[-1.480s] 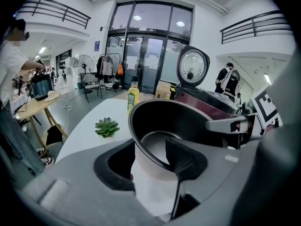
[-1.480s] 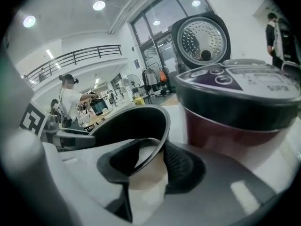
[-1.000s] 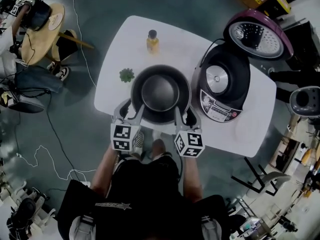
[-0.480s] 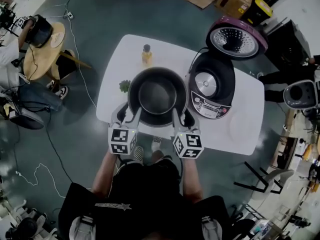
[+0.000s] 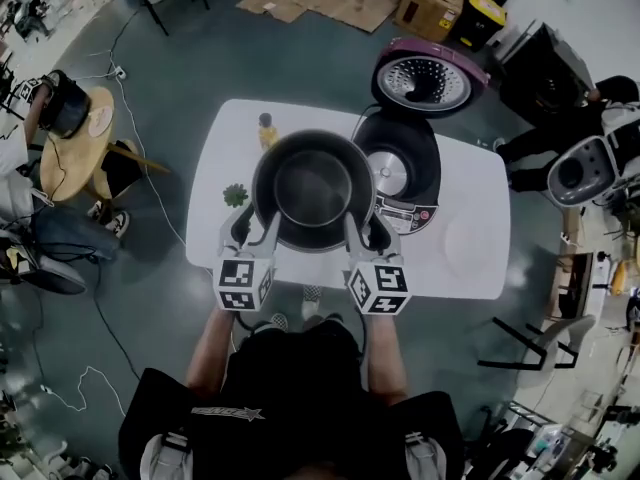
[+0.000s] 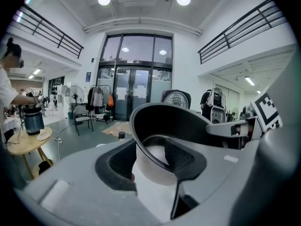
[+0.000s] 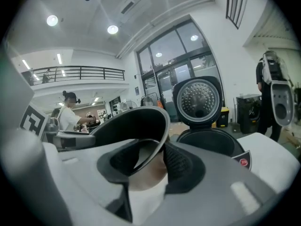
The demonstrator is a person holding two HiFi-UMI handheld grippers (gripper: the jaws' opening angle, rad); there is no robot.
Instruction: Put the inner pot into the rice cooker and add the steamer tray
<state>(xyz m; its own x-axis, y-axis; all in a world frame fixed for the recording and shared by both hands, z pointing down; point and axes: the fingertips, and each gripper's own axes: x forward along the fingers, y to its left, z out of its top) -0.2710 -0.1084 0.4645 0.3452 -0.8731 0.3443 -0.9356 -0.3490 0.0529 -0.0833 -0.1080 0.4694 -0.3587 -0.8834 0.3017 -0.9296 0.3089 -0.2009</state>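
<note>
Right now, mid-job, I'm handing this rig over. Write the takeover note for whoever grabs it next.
Left gripper: shut on the near-left rim of the inner pot.
Right gripper: shut on the pot's near-right rim.
Things: the pot is empty and held over the table, just left of the rice cooker. The cooker's lid stands open.
Done: pot gripped by both grippers.
Left: lower the pot into the cooker, release, then add the steamer tray, which I can't make out for sure.
</note>
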